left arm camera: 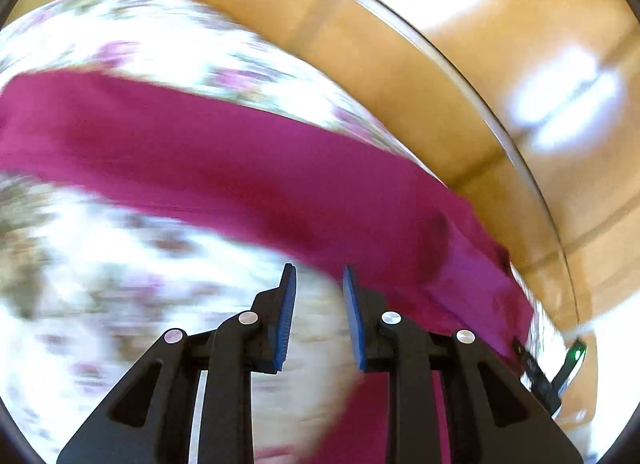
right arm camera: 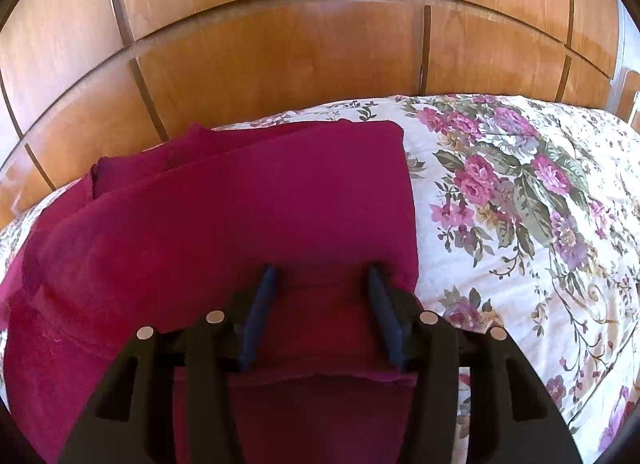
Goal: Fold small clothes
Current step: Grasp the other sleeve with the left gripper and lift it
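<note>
A deep magenta knit garment (right arm camera: 248, 216) lies spread flat on the bed, folded over itself in layers. Its right edge runs straight and tidy, and a raw hem sits at the near side. On the far left, a second folded layer peeks out.

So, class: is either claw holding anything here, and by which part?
Nothing is held. The left claw is open over the floral bedspread; the right claw stands open above the folded magenta knit garment, pads apart.
</note>
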Available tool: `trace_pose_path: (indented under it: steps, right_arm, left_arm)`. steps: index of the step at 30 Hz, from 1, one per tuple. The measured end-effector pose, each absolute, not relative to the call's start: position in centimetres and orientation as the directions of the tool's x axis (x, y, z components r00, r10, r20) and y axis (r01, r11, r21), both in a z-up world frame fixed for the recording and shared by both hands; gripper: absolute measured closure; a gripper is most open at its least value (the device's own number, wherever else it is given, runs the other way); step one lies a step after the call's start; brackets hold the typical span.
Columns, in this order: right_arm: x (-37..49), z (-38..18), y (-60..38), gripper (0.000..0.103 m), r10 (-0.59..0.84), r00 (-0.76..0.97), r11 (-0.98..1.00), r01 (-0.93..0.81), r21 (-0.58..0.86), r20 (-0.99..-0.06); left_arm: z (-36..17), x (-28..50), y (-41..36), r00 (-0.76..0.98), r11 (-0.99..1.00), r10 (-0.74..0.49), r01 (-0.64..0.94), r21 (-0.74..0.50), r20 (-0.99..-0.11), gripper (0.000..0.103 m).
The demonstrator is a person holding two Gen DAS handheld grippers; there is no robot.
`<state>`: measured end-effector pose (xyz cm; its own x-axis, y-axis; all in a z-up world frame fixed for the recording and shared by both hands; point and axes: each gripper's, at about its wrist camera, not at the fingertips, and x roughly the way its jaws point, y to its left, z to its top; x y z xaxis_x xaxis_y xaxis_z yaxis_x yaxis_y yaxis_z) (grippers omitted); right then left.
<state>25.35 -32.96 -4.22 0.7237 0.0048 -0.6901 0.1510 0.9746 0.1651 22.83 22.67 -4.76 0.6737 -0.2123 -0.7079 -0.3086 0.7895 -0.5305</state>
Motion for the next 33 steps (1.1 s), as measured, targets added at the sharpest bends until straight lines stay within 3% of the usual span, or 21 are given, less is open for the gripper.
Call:
trace_pose_path:
  steps: [4,5,7,8,14,17,19,21,26,33]
  right_arm:
    - [25.4,-4.1,-32.5,0.051,-0.022,0.721,0.979,0.156,0.132,-0.692]
    - [25.4,-4.1,-32.4,0.051,-0.025,0.721,0.979,0.157,0.127,-0.693]
    - [25.4,-4.0,-32.4,0.051,-0.029,0.72,0.98,0.157,0.122,-0.694]
    - [25.4,-4.0,-32.4,0.051,-0.033,0.719,0.981,0.158,0.117,-0.694]
    - [25.6,-4.0,-31.8,0.05,-0.067,0.714,0.983,0.166,0.074,-0.697]
    - [25.6,-4.0,-31.7,0.05,-0.073,0.708,0.984,0.166,0.065,-0.702]
    - [25.5,-4.0,-31.7,0.05,-0.075,0.708,0.984,0.167,0.063,-0.702]
    - [25.5,-4.1,-31.7,0.05,-0.075,0.708,0.984,0.167,0.064,-0.702]
    - [25.5,-4.1,-31.7,0.049,-0.074,0.709,0.984,0.167,0.065,-0.702]
    - [25.5,-4.1,-31.7,0.049,-0.07,0.709,0.984,0.166,0.07,-0.702]
  left_arm:
    - [-5.5,18.5,30.5,0.69,0.721,-0.062,-0.469,-0.51,-0.722,0.079]
    - [-5.8,17.3,33.0,0.694,0.673,-0.05,-0.508,-0.538,-0.718,0.075]
    - [-6.3,15.7,36.0,0.703,0.591,-0.024,-0.563,-0.577,-0.71,0.059]
    - [-6.7,14.8,37.9,0.717,0.517,-0.021,-0.589,-0.621,-0.697,0.046]
    - [-7.5,14.6,42.5,0.749,0.357,0.028,-0.626,-0.693,-0.662,0.043]
    - [-7.9,15.9,43.9,0.733,0.341,0.053,-0.652,-0.678,-0.678,0.049]
    - [-7.9,17.4,44.2,0.7,0.368,0.083,-0.683,-0.631,-0.709,0.065]
    - [-8.3,18.2,45.3,0.661,0.374,0.087,-0.715,-0.59,-0.745,0.088]
    - [-5.2,19.4,43.8,0.713,0.455,0.073,-0.646,-0.613,-0.697,0.091]
    - [2.0,23.0,30.0,0.821,0.751,-0.119,-0.293,-0.592,-0.558,0.091]
